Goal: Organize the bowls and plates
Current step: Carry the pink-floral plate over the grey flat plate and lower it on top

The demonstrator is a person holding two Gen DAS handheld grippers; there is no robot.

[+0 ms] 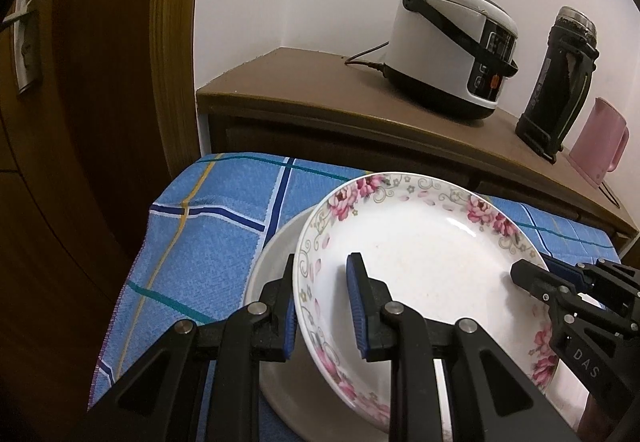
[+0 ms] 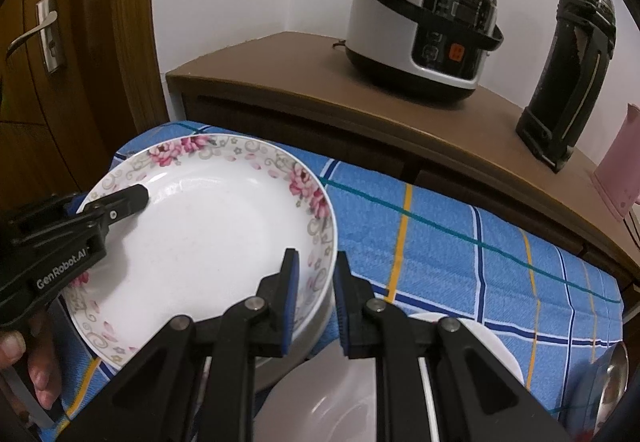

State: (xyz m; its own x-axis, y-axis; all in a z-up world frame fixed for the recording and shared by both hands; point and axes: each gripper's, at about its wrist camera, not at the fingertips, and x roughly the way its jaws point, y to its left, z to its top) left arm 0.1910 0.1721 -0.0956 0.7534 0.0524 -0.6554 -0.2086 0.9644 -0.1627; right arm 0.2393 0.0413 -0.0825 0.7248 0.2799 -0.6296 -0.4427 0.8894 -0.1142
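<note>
**Floral plate gripped from both sides**

Held over the blue checked cloth [image 2: 460, 242] on the surface, above a plain white plate [image 1: 272, 254]: floral plate [image 1: 420, 254]. Clamped on its left rim, left gripper [image 1: 320, 306]; clamped on its right rim, right gripper [image 2: 316, 302]. Behind, on a brown cabinet [image 1: 320, 89]: rice cooker [image 1: 452, 49], black flask [image 1: 556, 81], pink jug [image 1: 596, 141].
</note>
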